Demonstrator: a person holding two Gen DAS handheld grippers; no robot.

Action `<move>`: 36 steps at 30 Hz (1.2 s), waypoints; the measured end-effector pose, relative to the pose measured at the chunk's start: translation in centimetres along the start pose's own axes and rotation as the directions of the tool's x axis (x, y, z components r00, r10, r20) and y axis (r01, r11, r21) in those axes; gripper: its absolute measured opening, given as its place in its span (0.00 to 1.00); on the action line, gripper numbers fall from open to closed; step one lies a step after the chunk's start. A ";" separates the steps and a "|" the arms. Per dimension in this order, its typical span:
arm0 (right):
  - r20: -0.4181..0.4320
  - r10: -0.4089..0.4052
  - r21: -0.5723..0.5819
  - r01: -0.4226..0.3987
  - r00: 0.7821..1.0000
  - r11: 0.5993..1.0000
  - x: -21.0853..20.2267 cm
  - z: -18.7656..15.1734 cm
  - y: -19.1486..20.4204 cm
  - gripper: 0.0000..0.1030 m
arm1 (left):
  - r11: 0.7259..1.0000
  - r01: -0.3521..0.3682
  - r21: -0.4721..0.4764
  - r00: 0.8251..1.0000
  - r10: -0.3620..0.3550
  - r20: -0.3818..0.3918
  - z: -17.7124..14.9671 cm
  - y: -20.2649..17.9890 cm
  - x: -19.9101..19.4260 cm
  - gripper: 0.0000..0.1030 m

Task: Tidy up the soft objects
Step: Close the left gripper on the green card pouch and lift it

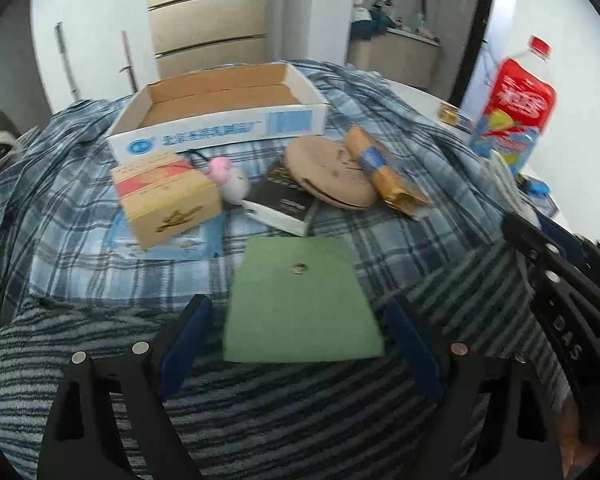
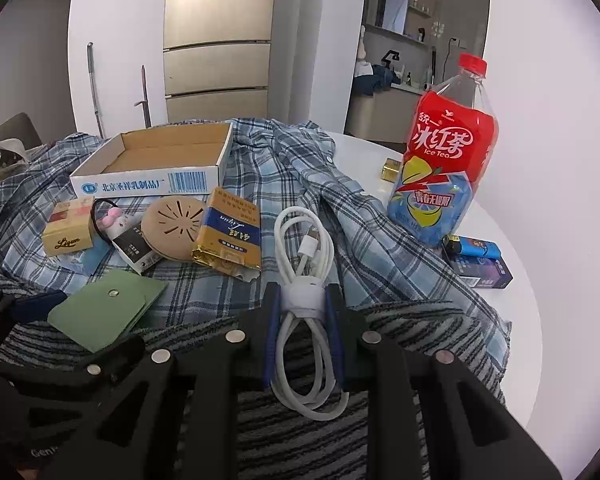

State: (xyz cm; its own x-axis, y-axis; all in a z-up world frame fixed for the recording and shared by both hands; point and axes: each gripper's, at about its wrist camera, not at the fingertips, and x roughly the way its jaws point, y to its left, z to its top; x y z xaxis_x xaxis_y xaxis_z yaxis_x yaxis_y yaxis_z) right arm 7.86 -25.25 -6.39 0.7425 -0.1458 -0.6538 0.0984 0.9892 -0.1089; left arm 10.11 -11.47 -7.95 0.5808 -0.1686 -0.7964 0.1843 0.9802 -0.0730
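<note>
Right gripper pinched across the strapped waist of a coiled white charging cable, lifting it whole; left gripper spread wide astride a flat green snap-button pouch; beyond, an open, empty white-sided cardboard tray, likely destination.

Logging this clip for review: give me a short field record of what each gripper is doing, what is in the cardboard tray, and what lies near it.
left gripper: open, fingers either side of the green pouch, not closed on it
right gripper: shut on white cable at its wrap band
cardboard tray: nothing visible inside
surface: plaid shirt over striped towel
in front of tray: small carton, round tan disc, gold packet
right side: ice tea bottle, upright
</note>
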 end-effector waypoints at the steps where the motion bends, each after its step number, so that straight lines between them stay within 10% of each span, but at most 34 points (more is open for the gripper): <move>1: 0.001 -0.003 -0.001 0.003 1.000 1.000 0.0 0.0 0.0 0.20 | 1.000 0.006 -0.020 1.000 -0.006 0.003 0.0 0.4 0.0 0.88; 20: 0.007 -0.021 0.002 0.021 1.000 1.000 -0.1 0.0 -0.1 0.20 | 0.999 0.035 -0.002 0.994 -0.034 0.102 -0.7 0.0 -2.0 0.69; 36: 0.098 0.046 -0.030 -0.043 0.994 0.999 -2.4 0.3 0.3 0.20 | 0.999 -0.033 0.035 0.926 0.017 0.378 -3.0 1.0 -10.8 0.69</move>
State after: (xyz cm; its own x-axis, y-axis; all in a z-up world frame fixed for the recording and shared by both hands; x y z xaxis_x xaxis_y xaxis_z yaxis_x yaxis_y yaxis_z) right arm 6.33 -24.58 -4.61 0.8077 -0.0977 -0.5814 0.0459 0.9936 -0.1032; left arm 1.62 -8.33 -1.26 0.8403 -0.1788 -0.5119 0.1930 0.9809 -0.0258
